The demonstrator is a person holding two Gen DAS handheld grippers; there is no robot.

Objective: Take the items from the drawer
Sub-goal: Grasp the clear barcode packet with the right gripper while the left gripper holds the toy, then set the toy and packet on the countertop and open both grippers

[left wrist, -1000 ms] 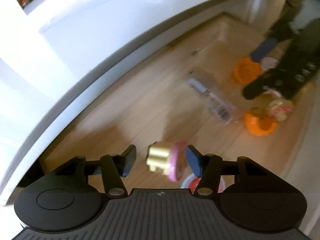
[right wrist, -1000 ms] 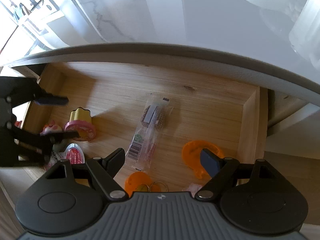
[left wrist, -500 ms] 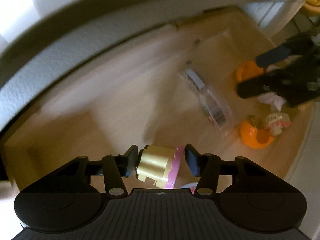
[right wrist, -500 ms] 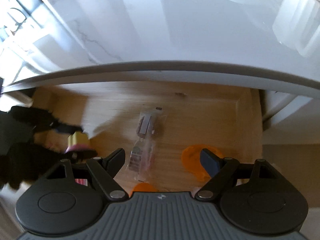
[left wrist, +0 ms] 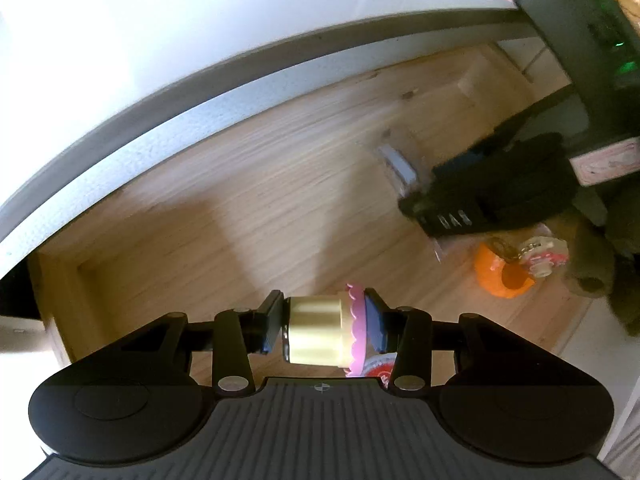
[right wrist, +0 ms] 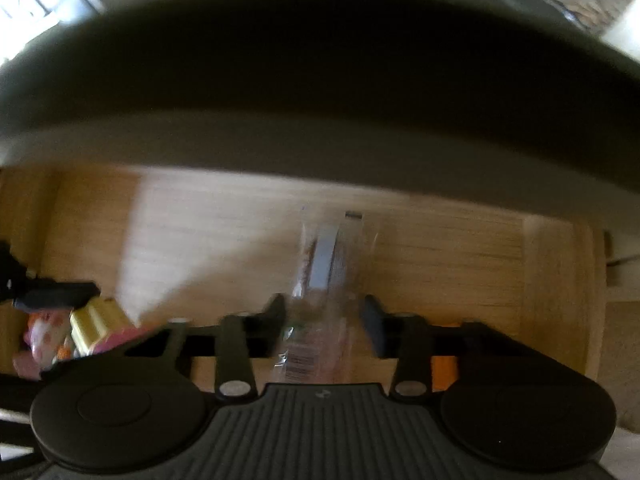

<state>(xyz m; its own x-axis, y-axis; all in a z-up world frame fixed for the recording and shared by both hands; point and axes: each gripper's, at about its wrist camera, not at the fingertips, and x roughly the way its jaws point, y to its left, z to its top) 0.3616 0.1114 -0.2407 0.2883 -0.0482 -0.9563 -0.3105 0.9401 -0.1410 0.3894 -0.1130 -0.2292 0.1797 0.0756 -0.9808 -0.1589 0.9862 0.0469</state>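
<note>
The wooden drawer [left wrist: 240, 200] stands open under a white counter. My left gripper [left wrist: 324, 320] is shut on a toy cupcake [left wrist: 316, 332] with a yellow base and pink frosting, held sideways just above the drawer's near left part. In the right wrist view the cupcake [right wrist: 100, 320] shows at far left. My right gripper [right wrist: 324, 316] is low in the drawer [right wrist: 460, 264], its fingers pressed against both sides of a clear snack packet [right wrist: 320, 264]. That view is blurred. The left wrist view shows the packet [left wrist: 396, 164] partly hidden under the right gripper.
An orange cup [left wrist: 502, 280] with a small pink-and-white toy lies near the drawer's right front. A red-and-white round item [left wrist: 378, 372] sits below the left gripper. The counter's grey edge [left wrist: 160, 92] overhangs the drawer's back and fills the top of the right wrist view [right wrist: 320, 100].
My left gripper closed on the cupcake and lifted it slightly. The right gripper dropped into the drawer and narrowed its fingers around the packet.
</note>
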